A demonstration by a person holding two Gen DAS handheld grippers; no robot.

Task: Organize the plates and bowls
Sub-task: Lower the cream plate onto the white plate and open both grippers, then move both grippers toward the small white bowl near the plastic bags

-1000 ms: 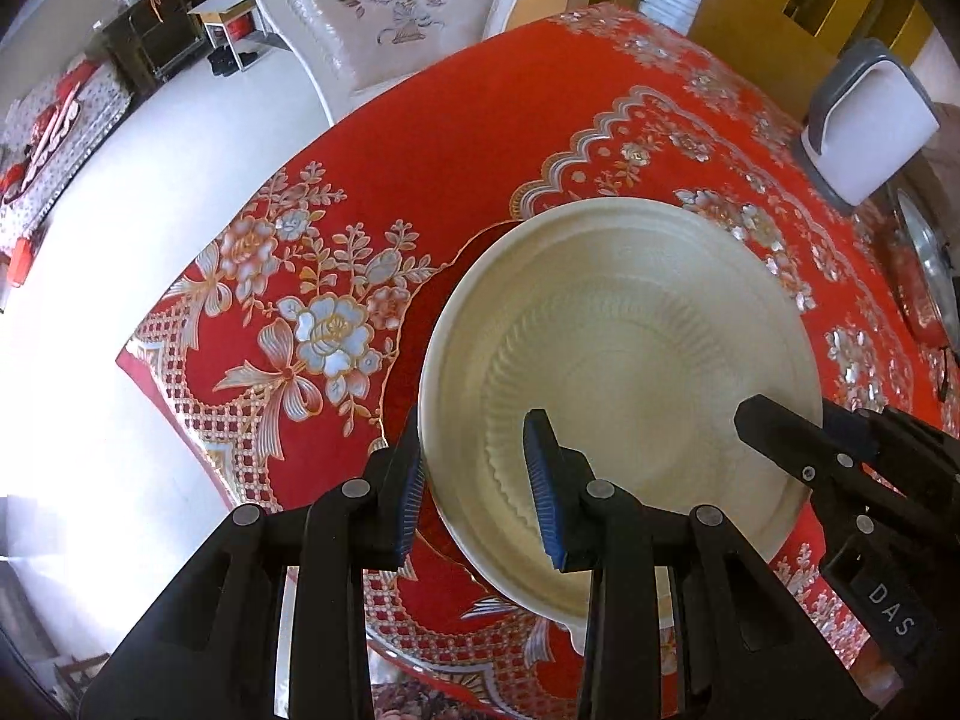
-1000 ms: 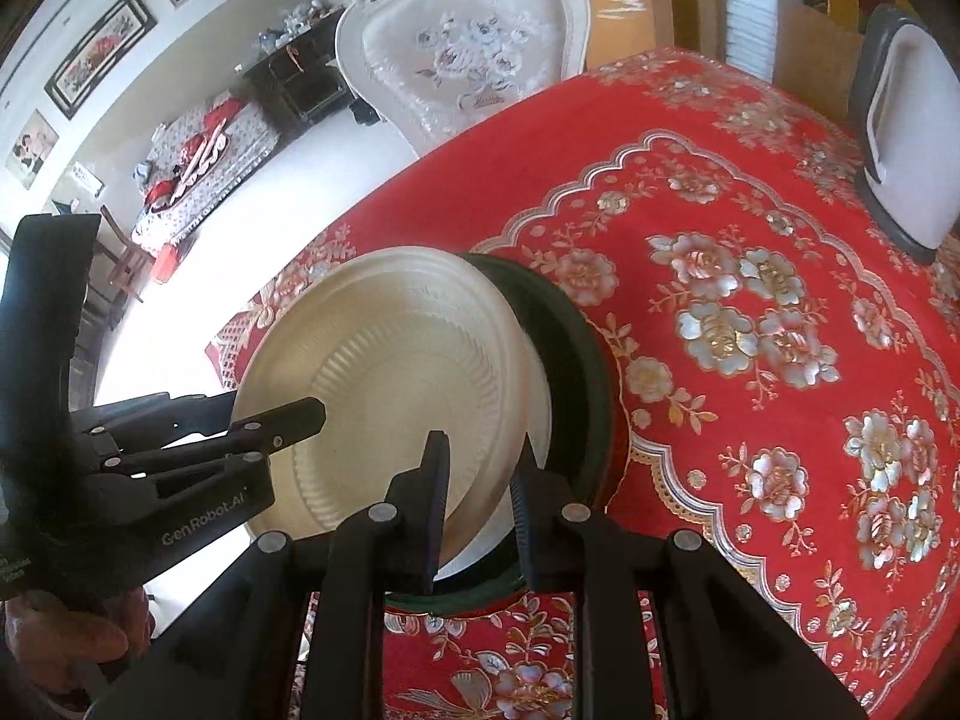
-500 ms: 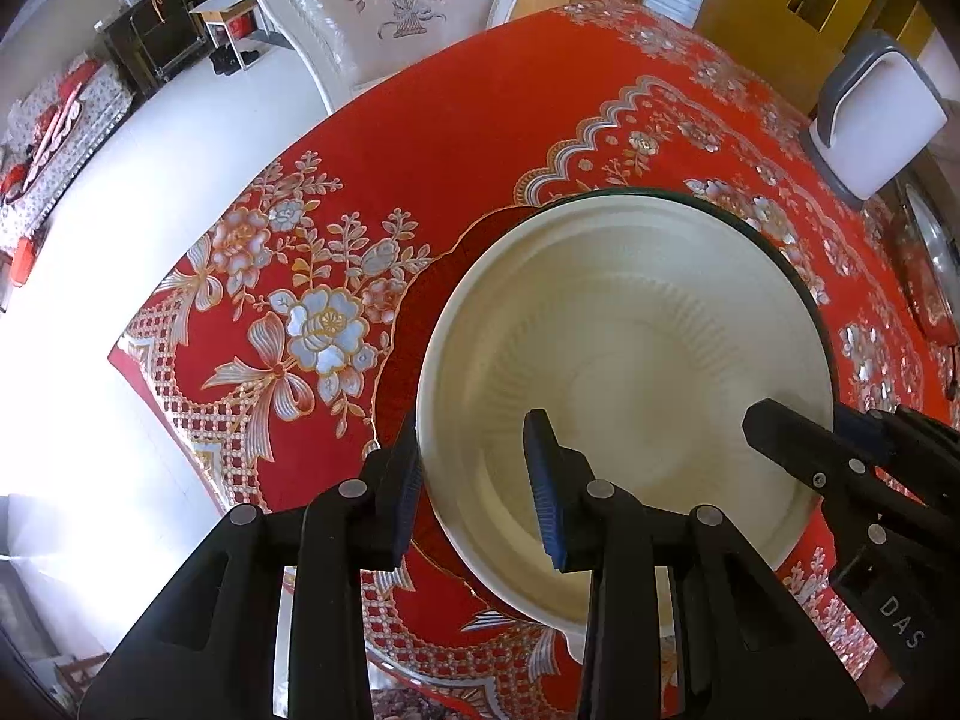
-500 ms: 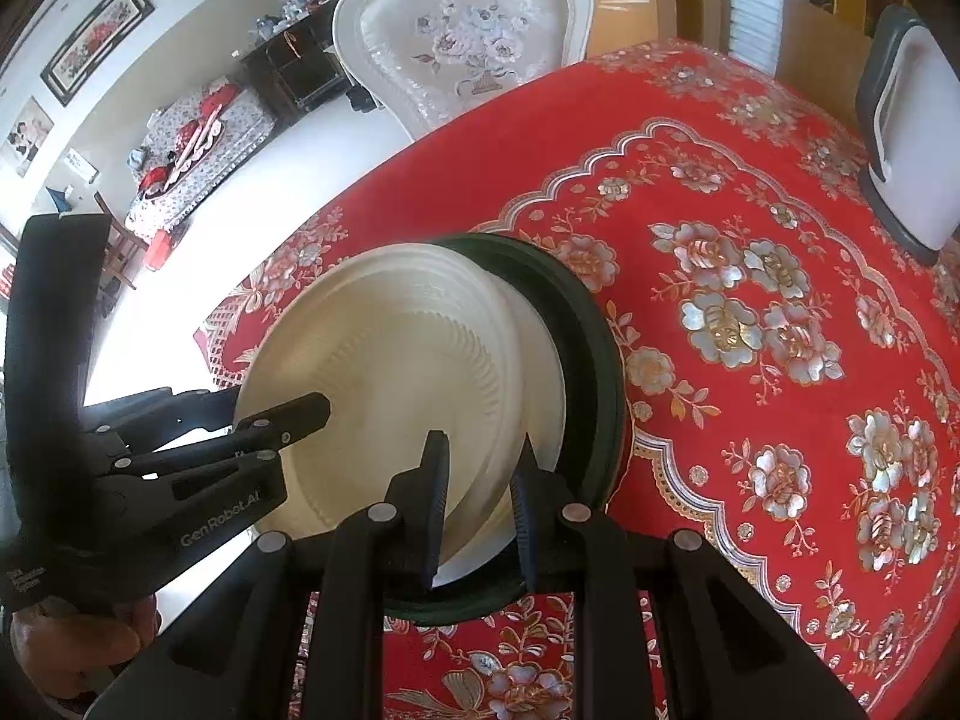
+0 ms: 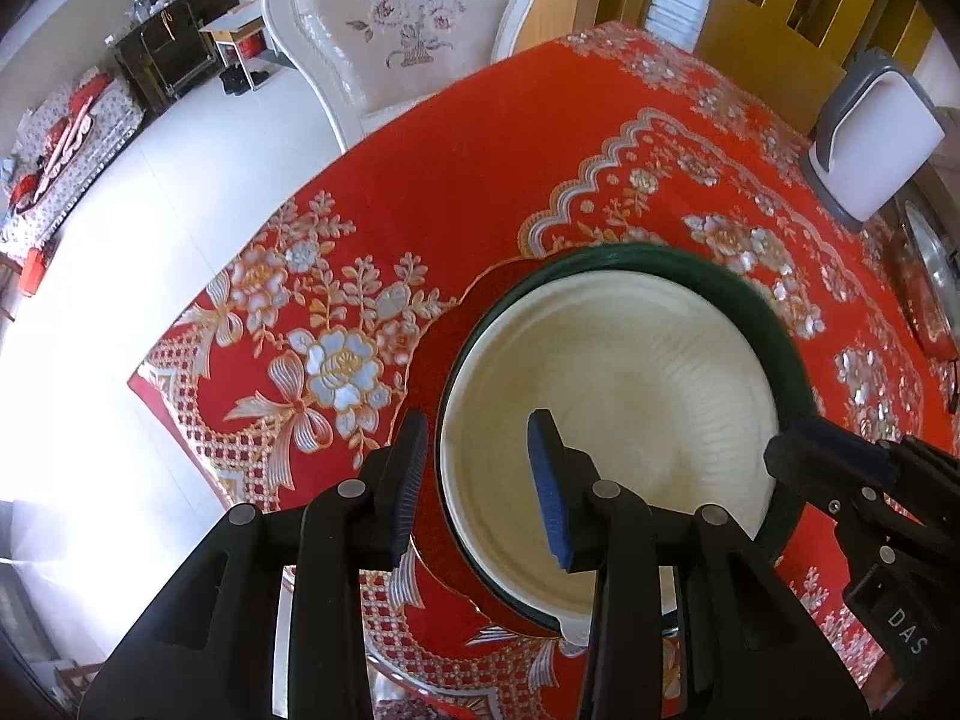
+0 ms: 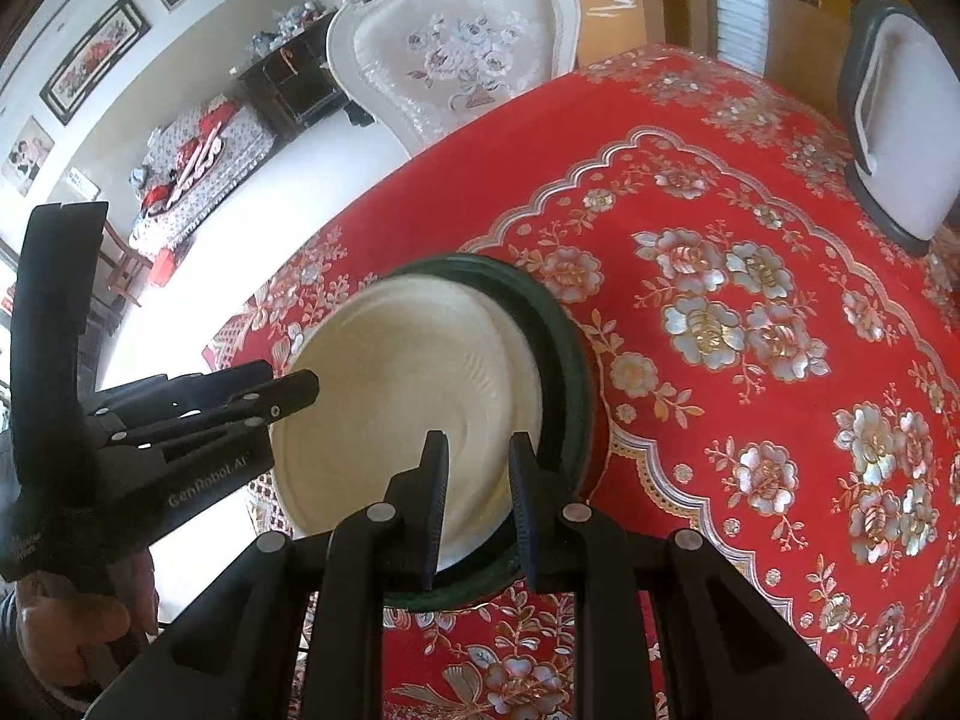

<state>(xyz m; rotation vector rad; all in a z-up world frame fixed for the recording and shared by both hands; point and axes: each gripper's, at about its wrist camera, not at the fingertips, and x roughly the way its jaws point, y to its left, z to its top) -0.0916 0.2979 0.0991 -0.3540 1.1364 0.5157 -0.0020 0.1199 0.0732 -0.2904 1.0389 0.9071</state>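
Note:
A cream ribbed plate lies inside a larger dark green plate on the red flowered tablecloth. A paler white rim shows under the cream plate's edge. My left gripper straddles the near left rim of the cream plate. Its jaws are opening and the pads stand just off the rim. My right gripper is shut on the opposite rim of the cream plate, over the green plate. Each gripper shows in the other's view, the right gripper and the left gripper.
The table's edge and corner fall away just left of the plates. An ornate white chair stands at the far side. A white and grey seat back and a metal dish sit at the right. A hand holds the left gripper.
The cream plate has come down into the green plate, whose dark rim now shows around it. The left jaws have widened a little. The right grip is unchanged.

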